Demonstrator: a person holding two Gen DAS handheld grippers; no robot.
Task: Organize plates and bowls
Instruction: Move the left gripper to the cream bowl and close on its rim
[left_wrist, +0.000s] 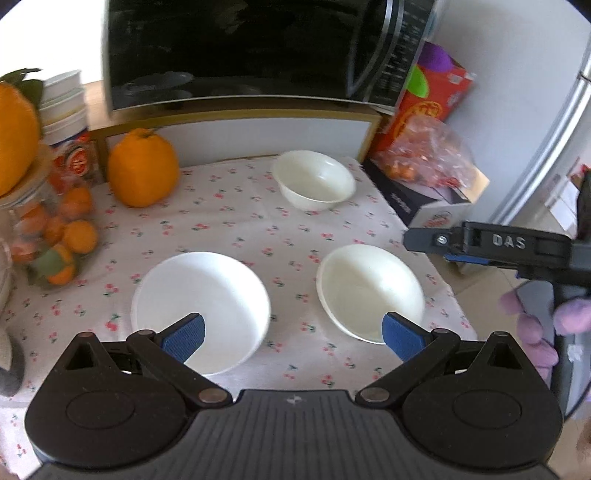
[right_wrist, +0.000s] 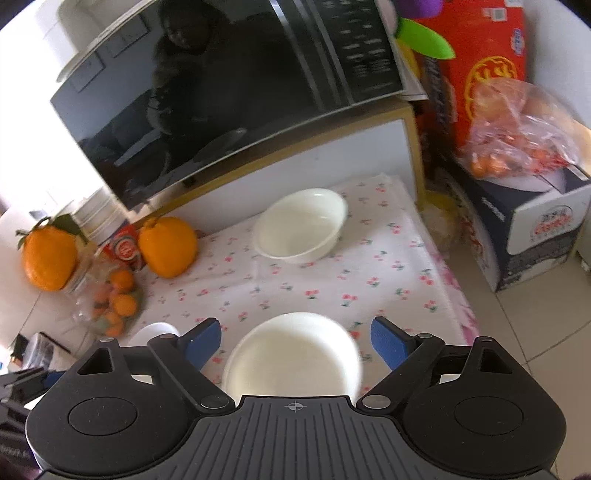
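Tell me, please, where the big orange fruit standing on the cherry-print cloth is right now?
In the left wrist view, the big orange fruit stands at the cloth's far-left corner, just below the microwave shelf, left of the far bowl.

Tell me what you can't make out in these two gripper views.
- Near edges of the two front bowls: left wrist view, covered by the left gripper.
- Left front bowl: right wrist view, mostly behind the right gripper.
- Bagged fruit: blurred, uncountable.
- Stacked cups: cut off by the big orange.
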